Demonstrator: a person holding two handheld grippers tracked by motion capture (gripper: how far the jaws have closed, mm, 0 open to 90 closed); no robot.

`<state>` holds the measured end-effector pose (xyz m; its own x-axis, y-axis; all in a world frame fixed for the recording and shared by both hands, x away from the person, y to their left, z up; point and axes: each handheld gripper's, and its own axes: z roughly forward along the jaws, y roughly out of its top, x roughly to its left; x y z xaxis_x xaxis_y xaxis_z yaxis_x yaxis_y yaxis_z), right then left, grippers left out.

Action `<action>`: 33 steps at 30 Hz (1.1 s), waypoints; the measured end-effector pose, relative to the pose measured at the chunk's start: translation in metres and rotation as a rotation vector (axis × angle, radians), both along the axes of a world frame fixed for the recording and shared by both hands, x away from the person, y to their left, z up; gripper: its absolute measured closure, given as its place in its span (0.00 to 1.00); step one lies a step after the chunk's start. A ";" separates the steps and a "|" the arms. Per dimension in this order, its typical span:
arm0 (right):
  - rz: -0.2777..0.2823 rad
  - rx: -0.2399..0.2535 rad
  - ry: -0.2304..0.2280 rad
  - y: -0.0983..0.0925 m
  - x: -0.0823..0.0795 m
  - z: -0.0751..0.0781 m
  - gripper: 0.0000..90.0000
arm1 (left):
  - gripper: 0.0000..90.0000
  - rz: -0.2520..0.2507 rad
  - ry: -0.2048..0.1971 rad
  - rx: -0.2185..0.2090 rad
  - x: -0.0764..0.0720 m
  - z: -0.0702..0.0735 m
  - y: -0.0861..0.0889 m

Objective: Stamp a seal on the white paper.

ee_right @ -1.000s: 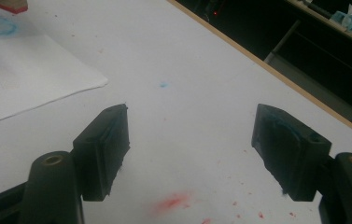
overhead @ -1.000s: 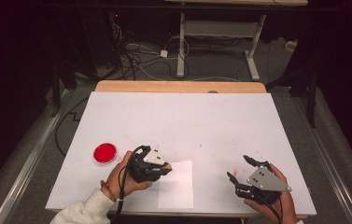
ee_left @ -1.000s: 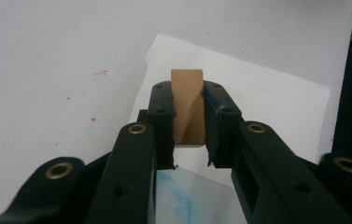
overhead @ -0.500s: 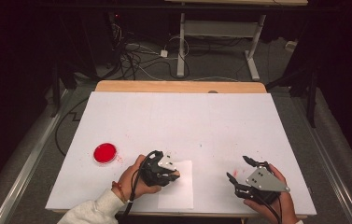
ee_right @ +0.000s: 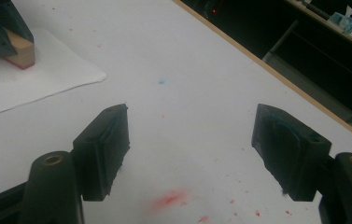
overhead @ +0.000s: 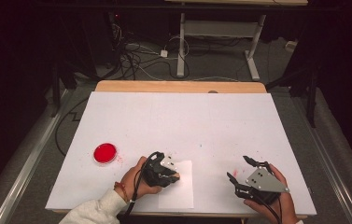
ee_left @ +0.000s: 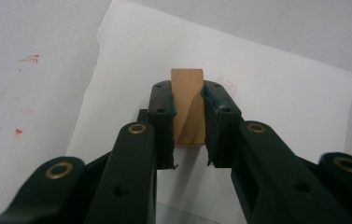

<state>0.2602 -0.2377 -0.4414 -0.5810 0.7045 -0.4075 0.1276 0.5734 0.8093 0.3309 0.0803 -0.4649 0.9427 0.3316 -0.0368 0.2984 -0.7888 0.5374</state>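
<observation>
My left gripper [overhead: 172, 173] is shut on a small wooden block [ee_left: 188, 112] with a red underside, and its jaws squeeze the block from both sides. The block [ee_right: 22, 51] stands on the upper left part of a white paper sheet [overhead: 179, 192] near the table's front edge. A round red ink pad [overhead: 104, 152] lies to the left of that hand. At the front right, my right gripper [overhead: 238, 168] stands open just above the white tabletop [overhead: 201, 121]. Nothing lies between the right gripper's [ee_right: 190, 121] fingers.
Red and blue ink specks dot the white tabletop near the right gripper. A wooden strip [overhead: 178, 87] runs along the far edge. Behind the table are a dark floor, cables [overhead: 136, 51] and a white desk frame [overhead: 215, 28].
My left gripper has moved right and slightly toward the front with the block, from the paper's left edge onto the sheet. The right gripper has stayed in place.
</observation>
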 end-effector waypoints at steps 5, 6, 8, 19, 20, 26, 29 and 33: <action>0.001 -0.001 -0.001 0.000 0.000 0.000 0.31 | 0.82 0.004 -0.002 0.008 -0.001 0.000 -0.001; 0.001 0.000 0.000 0.000 0.000 0.000 0.31 | 0.82 0.004 -0.001 0.007 -0.001 0.000 -0.001; 0.001 0.000 -0.001 0.001 0.000 0.000 0.31 | 0.82 0.003 -0.001 0.010 0.000 0.000 -0.001; 0.002 0.000 0.000 0.000 0.001 0.000 0.31 | 0.82 0.001 0.000 0.014 0.000 0.000 -0.002; 0.002 -0.001 -0.001 0.000 0.001 0.000 0.31 | 0.82 0.001 0.001 0.014 0.000 0.000 -0.002; -0.003 -0.006 -0.002 0.001 0.000 0.000 0.31 | 0.82 0.000 -0.001 0.015 0.000 0.000 -0.002; -0.004 -0.008 -0.002 0.000 0.001 0.000 0.31 | 0.82 0.000 0.002 0.015 0.000 0.000 -0.002; -0.003 -0.009 0.000 0.000 0.000 0.000 0.31 | 0.82 0.002 0.002 0.016 0.000 0.000 -0.002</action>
<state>0.2606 -0.2373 -0.4419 -0.5786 0.7030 -0.4137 0.1295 0.5799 0.8043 0.3307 0.0784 -0.4648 0.9421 0.3337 -0.0329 0.3005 -0.7968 0.5243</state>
